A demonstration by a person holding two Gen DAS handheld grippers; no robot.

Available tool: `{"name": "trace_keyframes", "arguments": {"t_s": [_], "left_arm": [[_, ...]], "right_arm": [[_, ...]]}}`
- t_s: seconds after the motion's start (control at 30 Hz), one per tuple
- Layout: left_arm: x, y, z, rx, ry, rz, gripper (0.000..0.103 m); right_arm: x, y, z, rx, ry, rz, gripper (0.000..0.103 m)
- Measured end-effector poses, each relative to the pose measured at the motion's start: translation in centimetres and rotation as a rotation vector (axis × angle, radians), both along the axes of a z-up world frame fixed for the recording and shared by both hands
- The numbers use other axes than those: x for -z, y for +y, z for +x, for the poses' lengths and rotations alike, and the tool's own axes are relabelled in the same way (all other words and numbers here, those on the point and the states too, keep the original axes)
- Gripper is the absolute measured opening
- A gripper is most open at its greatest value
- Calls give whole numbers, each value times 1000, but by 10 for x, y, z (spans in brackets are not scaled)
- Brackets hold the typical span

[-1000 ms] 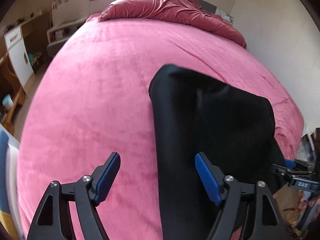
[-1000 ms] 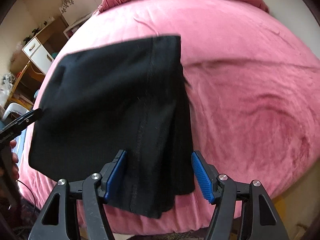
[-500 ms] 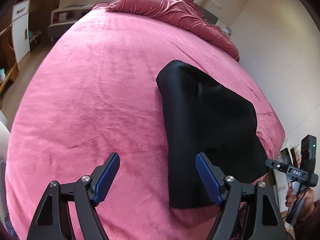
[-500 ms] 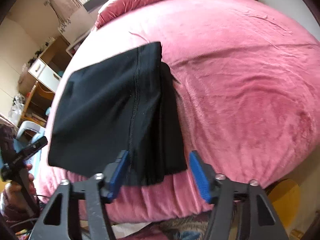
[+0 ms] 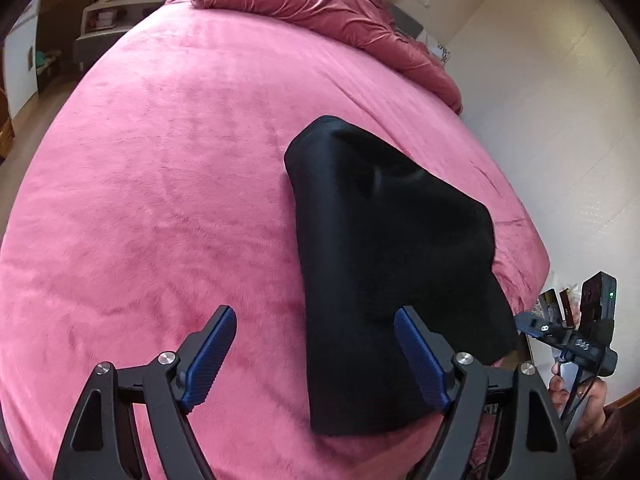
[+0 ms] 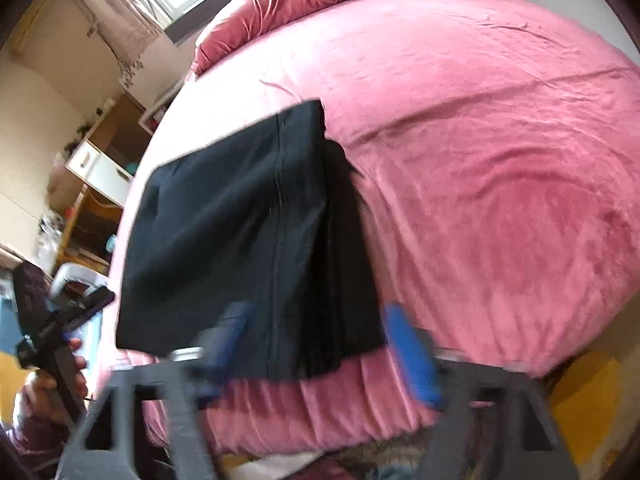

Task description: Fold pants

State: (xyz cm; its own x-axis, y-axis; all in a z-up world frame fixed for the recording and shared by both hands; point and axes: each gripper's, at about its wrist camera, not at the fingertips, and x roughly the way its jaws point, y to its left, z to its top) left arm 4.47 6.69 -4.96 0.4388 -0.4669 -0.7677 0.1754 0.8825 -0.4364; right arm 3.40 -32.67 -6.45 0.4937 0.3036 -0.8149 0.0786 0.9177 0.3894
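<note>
Black pants [image 5: 384, 264] lie folded in a flat stack near the front edge of a pink bed [image 5: 160, 184]. They also show in the right wrist view [image 6: 248, 236], with a lower layer sticking out on the right side. My left gripper [image 5: 314, 356] is open and empty, held back above the bed's front edge, its right finger over the pants' near corner. My right gripper [image 6: 320, 352] is open and empty, blurred, held off the bed's edge in front of the pants. The right gripper also shows at the right edge of the left wrist view [image 5: 568, 340].
A crumpled red duvet [image 5: 328, 12] lies at the head of the bed. A white wall [image 5: 560, 120] runs along the bed's right side. Drawers and shelves [image 6: 96, 168] stand to the left of the bed. The other hand-held gripper [image 6: 52, 320] shows at the left.
Both grippers have drawn back from the pants toward the bed's edge. The pants lie still on the bed. The right wrist view has tilted and blurred.
</note>
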Motion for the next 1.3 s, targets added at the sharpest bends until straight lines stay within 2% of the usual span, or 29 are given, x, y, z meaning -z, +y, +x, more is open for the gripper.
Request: {"name": "trace_keyframes", "arguments": {"t_s": [0.13,0.27,0.33,0.4,0.47,0.53,0.6,0.63,0.77,1.03,1.2,1.3], "left_arm": [[11,-12,23,42,48,-23,84],[31,-20,48,69,105,-70,84],[41,-20,55,67,142,-113,84],[48,-21,59,75,168,-147,83],[53,-25,60,91,181,-179,71],[55,-31,60,116,185,-202,63],[54,-38,60,140,170,-184,60],[53,-40,59,148,161,-187,53],[38,-42,52,154,129,-184,43],[-1,-27,34,110,24,-160,43],[-21,-5,45,48,-30,-144,43],[-27,6,63,6,-50,-123,43]], "right_arm": [[13,-3,34,-28,32,-6,86],[39,-7,67,-80,96,96,86],[54,-9,79,-113,125,172,83],[64,-8,85,-135,145,199,79],[65,-4,87,-155,130,210,73],[65,-1,87,-174,123,207,71],[66,-2,87,-173,123,220,65],[66,-2,86,-176,120,227,62],[55,5,79,-191,97,196,50],[12,32,81,-256,22,169,47],[-7,61,112,-316,-21,158,47],[-15,82,145,-353,-35,136,47]]}}
